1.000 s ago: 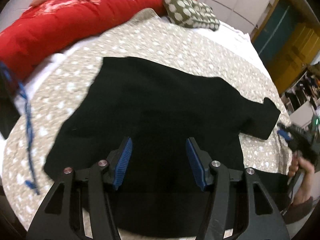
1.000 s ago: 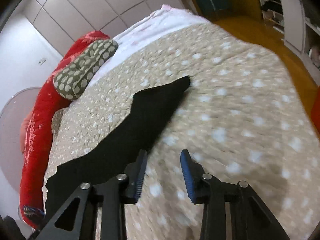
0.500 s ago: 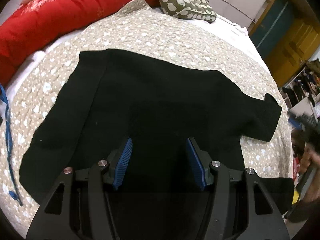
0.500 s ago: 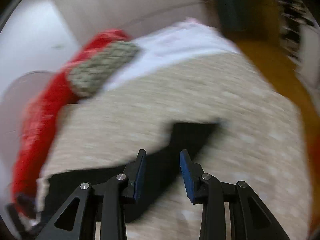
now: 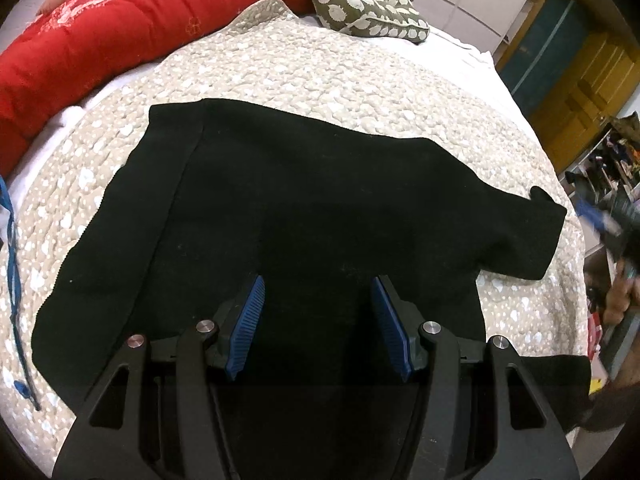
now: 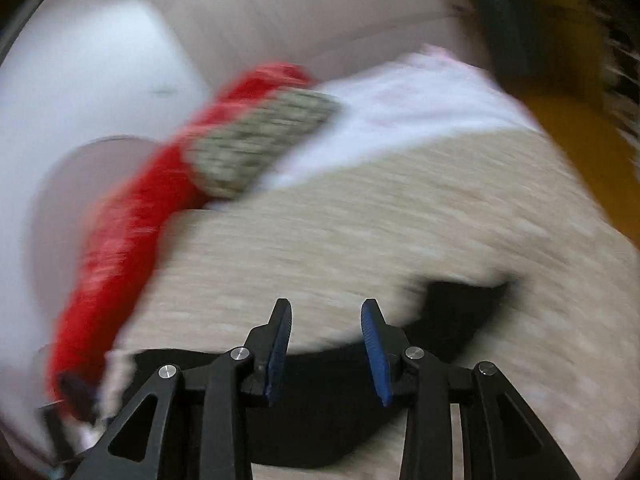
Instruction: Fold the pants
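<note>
Black pants [image 5: 304, 208] lie spread flat on a beige dotted bedspread [image 5: 320, 68], one leg end reaching right. My left gripper [image 5: 318, 292] is open and empty, held above the near part of the pants. In the blurred right wrist view the pants [image 6: 448, 320] lie low in the frame, with a leg end to the right. My right gripper [image 6: 326, 320] is open and empty above the bedspread [image 6: 360, 240] near the pants' edge. It also shows at the right edge of the left wrist view [image 5: 604, 224], blurred.
A red quilt [image 5: 100, 28] lies along the far left of the bed. A green dotted pillow [image 5: 364, 4] sits at the far end. A blue cord [image 5: 12, 264] hangs at the left edge. Wooden doors and shelves [image 5: 592, 92] stand to the right.
The left gripper has pulled back a little, so more of the pants shows. The right gripper has swung quickly, and the leg end has shifted right in its blurred view.
</note>
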A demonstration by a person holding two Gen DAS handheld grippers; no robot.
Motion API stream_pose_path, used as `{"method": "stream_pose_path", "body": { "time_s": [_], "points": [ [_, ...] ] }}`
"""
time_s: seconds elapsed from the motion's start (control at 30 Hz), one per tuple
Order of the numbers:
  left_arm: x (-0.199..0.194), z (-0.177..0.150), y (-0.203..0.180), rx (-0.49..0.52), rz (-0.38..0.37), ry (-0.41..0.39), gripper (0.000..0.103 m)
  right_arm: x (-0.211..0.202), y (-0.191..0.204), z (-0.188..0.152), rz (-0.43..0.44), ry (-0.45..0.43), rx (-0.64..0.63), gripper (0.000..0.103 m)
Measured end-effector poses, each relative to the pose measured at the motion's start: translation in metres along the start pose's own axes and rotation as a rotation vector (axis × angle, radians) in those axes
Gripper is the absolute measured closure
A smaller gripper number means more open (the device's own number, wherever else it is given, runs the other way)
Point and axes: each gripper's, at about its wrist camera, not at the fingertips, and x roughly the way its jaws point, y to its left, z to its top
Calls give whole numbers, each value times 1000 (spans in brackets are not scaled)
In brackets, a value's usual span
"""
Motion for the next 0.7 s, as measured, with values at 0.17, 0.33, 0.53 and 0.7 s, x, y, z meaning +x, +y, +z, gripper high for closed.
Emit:
{"method": "stream_pose_path", "body": {
  "time_s": [0.17, 0.33, 0.53, 0.7],
  "points": [
    [0, 0, 3, -1, -3, 1, 47, 13, -56, -12, -77, 48, 168, 68],
    [-1, 0, 3, -12, 5, 8, 47, 53, -56, -1, -29, 48, 204, 82],
    [-1, 1, 4, -20, 5, 12, 47, 21, 48, 13, 142, -18, -118, 89],
    [-3, -1, 5, -29, -11, 11, 47, 13, 39, 14, 194, -13, -68, 75]
  ]
}}
